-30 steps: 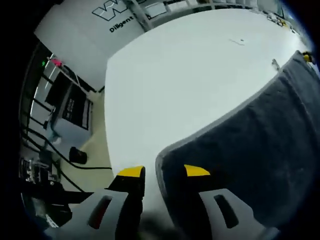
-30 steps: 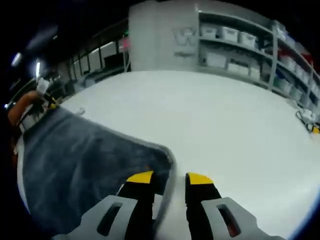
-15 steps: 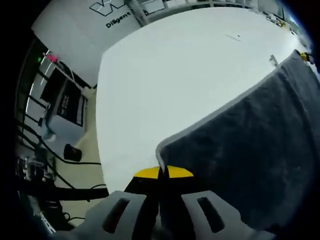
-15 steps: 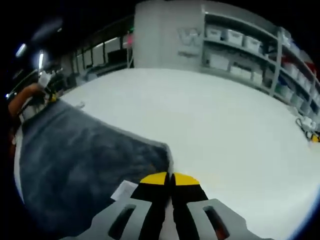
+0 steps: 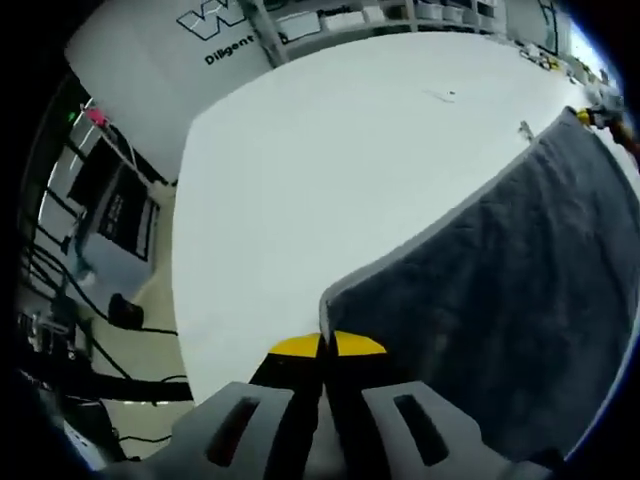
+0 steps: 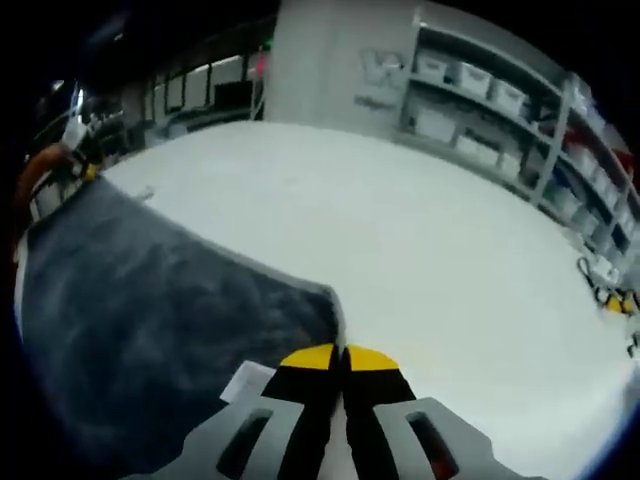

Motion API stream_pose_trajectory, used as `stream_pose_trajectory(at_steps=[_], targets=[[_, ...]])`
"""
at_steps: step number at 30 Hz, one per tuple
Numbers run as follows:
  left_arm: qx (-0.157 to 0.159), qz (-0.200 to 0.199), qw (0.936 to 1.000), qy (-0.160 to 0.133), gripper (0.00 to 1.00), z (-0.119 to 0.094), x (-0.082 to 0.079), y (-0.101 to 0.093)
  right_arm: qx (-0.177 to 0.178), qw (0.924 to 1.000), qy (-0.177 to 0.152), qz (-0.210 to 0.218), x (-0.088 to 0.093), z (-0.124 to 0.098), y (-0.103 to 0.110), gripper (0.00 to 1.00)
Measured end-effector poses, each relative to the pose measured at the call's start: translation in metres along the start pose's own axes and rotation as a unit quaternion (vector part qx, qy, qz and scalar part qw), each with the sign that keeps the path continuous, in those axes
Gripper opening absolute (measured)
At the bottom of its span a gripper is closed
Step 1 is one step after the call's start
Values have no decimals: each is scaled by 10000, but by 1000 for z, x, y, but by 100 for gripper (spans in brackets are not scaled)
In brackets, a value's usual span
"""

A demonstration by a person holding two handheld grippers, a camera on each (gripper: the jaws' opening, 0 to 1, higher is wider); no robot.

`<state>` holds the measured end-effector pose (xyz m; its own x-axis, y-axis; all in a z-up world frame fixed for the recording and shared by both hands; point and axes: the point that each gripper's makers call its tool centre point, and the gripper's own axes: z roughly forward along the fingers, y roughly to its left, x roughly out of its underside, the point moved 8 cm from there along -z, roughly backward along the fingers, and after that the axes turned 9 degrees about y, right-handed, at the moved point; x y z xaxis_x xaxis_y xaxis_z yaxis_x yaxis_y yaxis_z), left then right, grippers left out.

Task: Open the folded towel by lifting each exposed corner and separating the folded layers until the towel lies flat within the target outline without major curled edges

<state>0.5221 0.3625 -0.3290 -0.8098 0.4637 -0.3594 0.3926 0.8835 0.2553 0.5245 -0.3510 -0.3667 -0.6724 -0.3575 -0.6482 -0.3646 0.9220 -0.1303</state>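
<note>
A dark grey towel (image 5: 500, 280) with a pale hem spreads over the white table (image 5: 330, 170) in the left gripper view, running from the lower middle to the far right. My left gripper (image 5: 327, 346) is shut on its near corner, yellow tips together. In the right gripper view the same towel (image 6: 140, 310) covers the left half of the picture, with a white label (image 6: 245, 381) near the jaws. My right gripper (image 6: 338, 357) is shut on the towel's other corner. At the towel's far end, the other gripper (image 6: 55, 170) with an orange part shows.
Left of the table's edge stand a cabinet and cables on the floor (image 5: 100, 290). Shelves with white bins (image 6: 480, 90) line the wall behind the table. Small objects (image 6: 610, 285) lie at the table's far right. A small mark (image 5: 445, 95) sits on the table.
Both grippers went from open around the towel's corners to shut on them. Both views have since shifted a little as the hands moved, the towel's corners staying in the jaws.
</note>
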Motion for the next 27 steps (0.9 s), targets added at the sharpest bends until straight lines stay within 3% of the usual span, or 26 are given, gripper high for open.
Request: stream_pose_trajectory(at_steps=[4, 9, 14, 22, 27], targets=[[9, -90, 9998, -153, 1, 1, 0, 2, 41, 10000, 15, -81, -2, 1, -3, 0], [126, -362, 9978, -549, 1, 10, -3, 6, 153, 9998, -23, -82, -4, 6, -12, 0], [96, -253, 9975, -651, 1, 22, -6, 6, 214, 9997, -44, -66, -9, 11, -18, 0], [-327, -98, 9955, -888, 1, 29, -30, -2, 373, 9993, -43, 22, -18, 23, -36, 0], [-357, -103, 9950, -930, 1, 40, -41, 0, 478, 9988, -56, 29, -25, 32, -46, 0]])
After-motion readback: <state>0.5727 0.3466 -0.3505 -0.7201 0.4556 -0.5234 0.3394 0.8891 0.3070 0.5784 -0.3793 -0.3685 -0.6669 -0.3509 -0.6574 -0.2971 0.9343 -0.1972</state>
